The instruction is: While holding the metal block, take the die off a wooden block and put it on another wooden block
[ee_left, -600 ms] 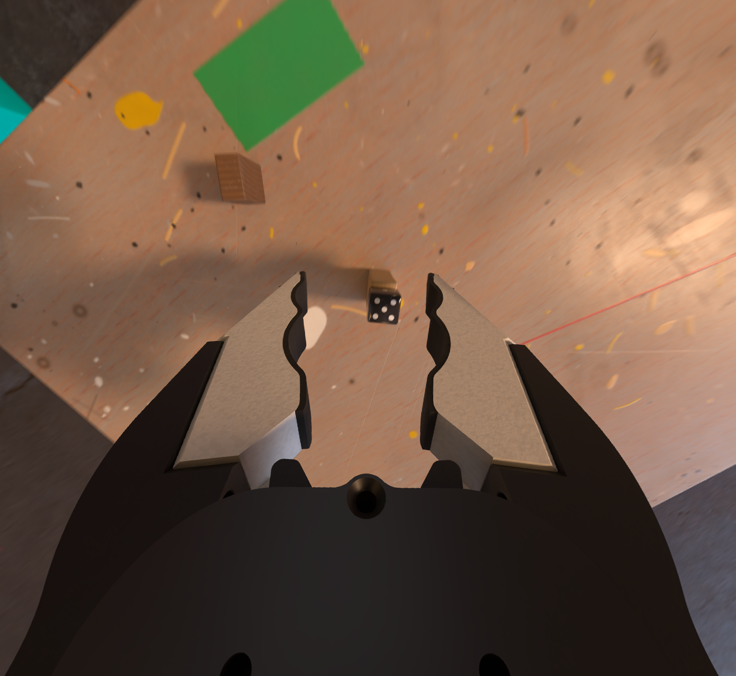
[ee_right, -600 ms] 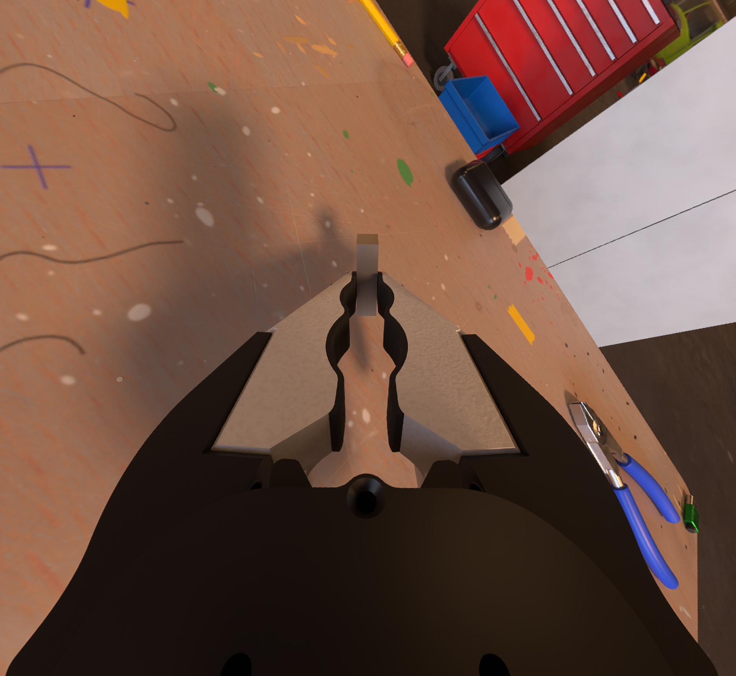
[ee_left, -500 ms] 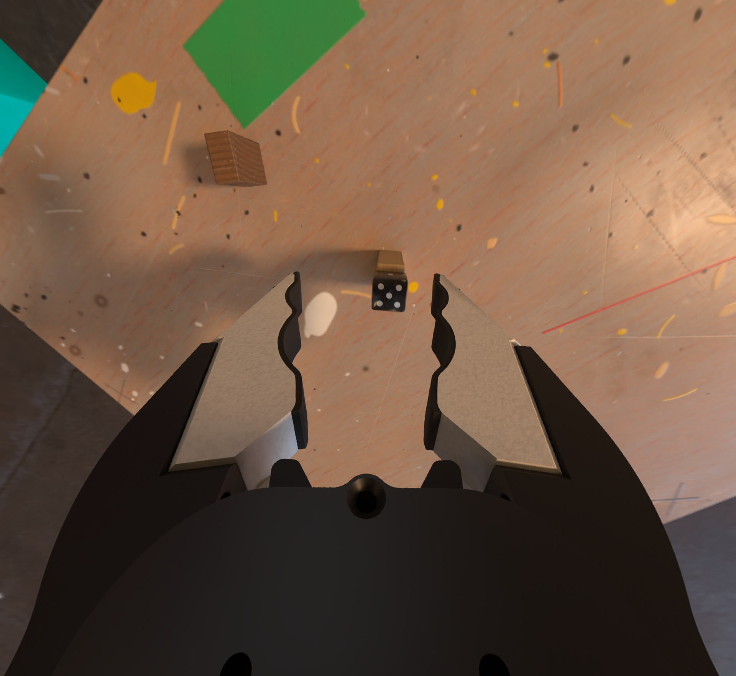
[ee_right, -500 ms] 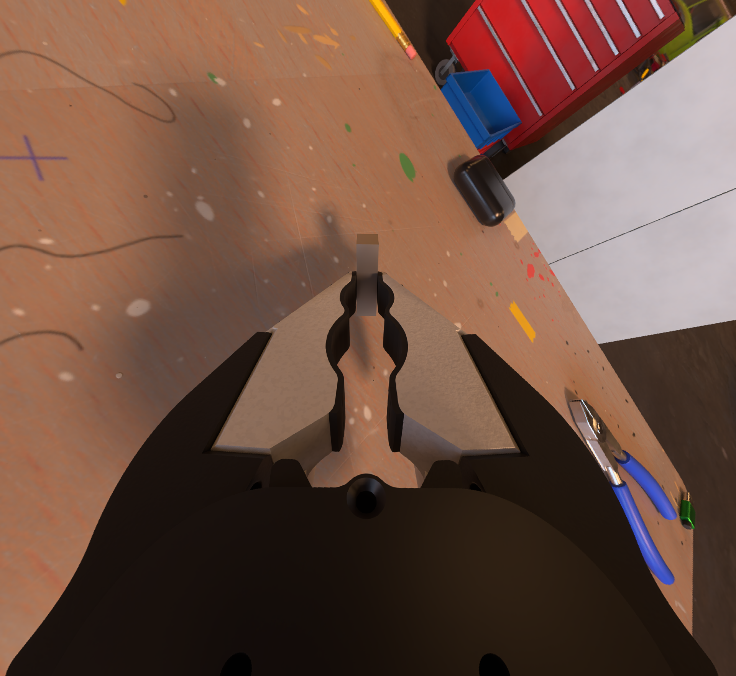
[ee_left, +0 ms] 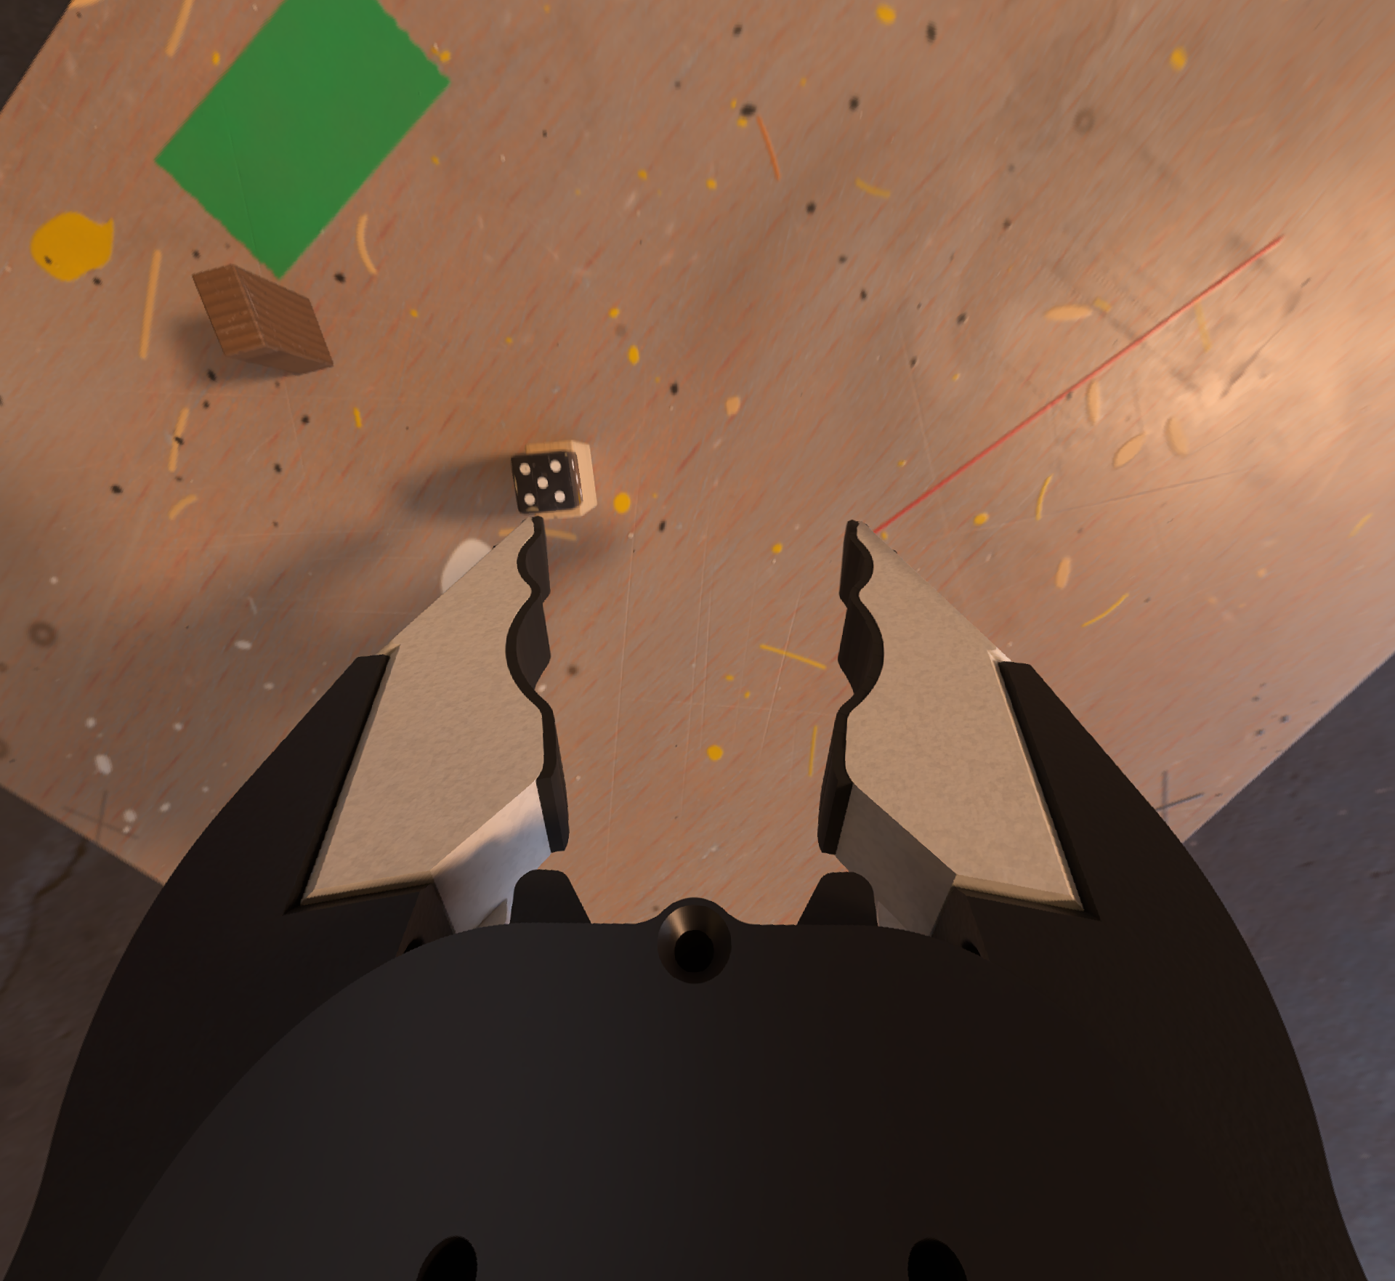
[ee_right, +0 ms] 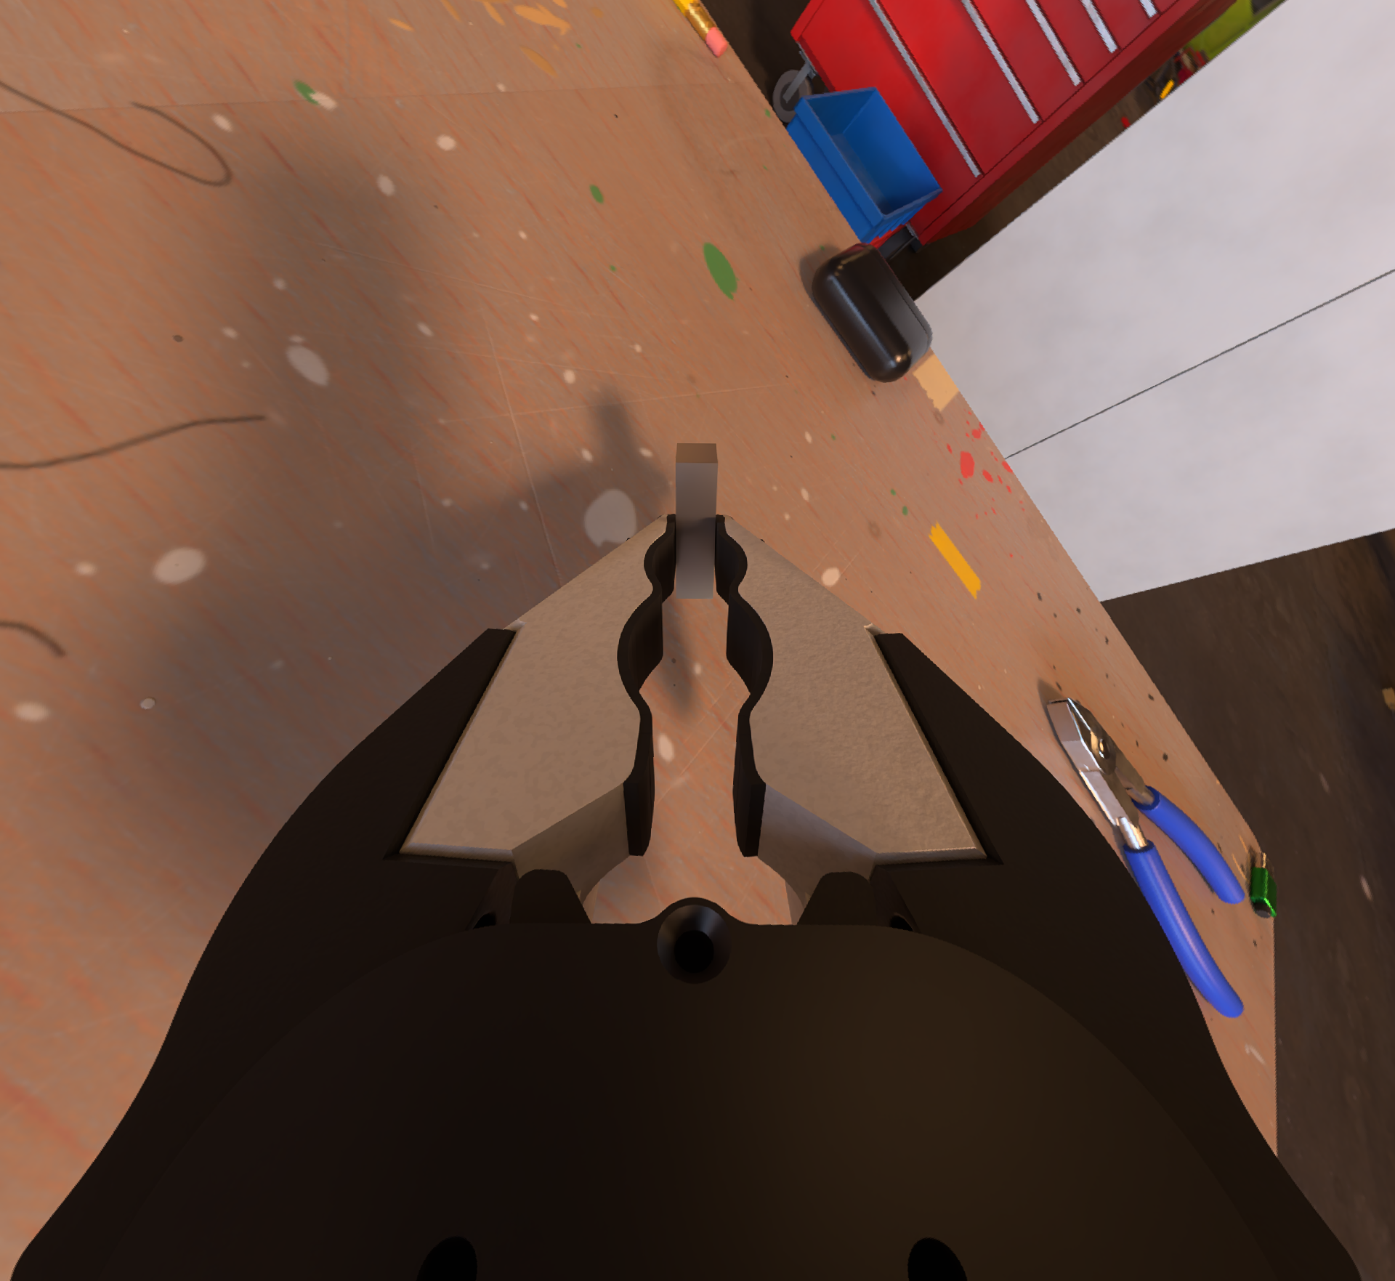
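Right gripper (ee_right: pixel 695 527) is clenched on the metal block (ee_right: pixel 695 490): a grey slab pinched at the fingertips and sticking out past them, well above the workbench (ee_right: pixel 377 339). So the holding half of the task looks covered, as I judge it.

Left gripper (ee_left: pixel 694 527) is spread wide with nothing between the fingers, hanging above the bench. The die (ee_left: pixel 545 484), black with white pips and five showing, sits on the pale wooden block (ee_left: pixel 581 475), just ahead of my left fingertip (ee_left: pixel 532 535) and off to the left of the gap, not centred. Die not yet picked.

Farther out and to the left, well apart, lies the darker wooden block (ee_left: pixel 260 327) with a bare top, presumably the drop target. Behind it, a green rectangle (ee_left: pixel 302 112) flat on the bench.

Left to do: centre on the die, come down, close, lift, carry, set down. All of the transfer, really.

Writing: none I can read. Pliers (ee_right: pixel 1147 845), the black case (ee_right: pixel 868 309) and the red tool cabinet (ee_right: pixel 1004 44) show no legible labels or brands.
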Available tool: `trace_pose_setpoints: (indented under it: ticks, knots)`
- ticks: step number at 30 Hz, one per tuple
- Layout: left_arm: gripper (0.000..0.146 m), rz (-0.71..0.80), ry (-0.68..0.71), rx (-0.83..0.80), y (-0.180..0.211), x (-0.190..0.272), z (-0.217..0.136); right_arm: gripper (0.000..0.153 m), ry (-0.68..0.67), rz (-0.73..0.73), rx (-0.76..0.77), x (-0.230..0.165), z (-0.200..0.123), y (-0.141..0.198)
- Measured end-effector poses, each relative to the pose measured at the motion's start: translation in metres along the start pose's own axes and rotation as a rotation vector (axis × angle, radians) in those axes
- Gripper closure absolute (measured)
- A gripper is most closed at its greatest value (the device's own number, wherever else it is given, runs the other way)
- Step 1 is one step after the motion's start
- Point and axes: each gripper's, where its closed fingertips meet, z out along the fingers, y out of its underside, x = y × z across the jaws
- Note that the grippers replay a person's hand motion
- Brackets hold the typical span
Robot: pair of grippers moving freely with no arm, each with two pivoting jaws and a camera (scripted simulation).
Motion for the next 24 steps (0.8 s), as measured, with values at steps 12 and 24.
trace_pose_setpoints:
  ticks: [12, 24]
  knots:
    - [0.083, 0.053, -0.174, -0.045, 0.016, -0.021, 0.015, 0.144, 0.018, 0.013, -0.040, 0.002, 0.004, 0.007]
    - [0.130, -0.146, -0.039, 0.105, -0.017, -0.053, 0.010, 0.144, 0.016, 0.013, -0.049, 0.002, 0.005, 0.010]
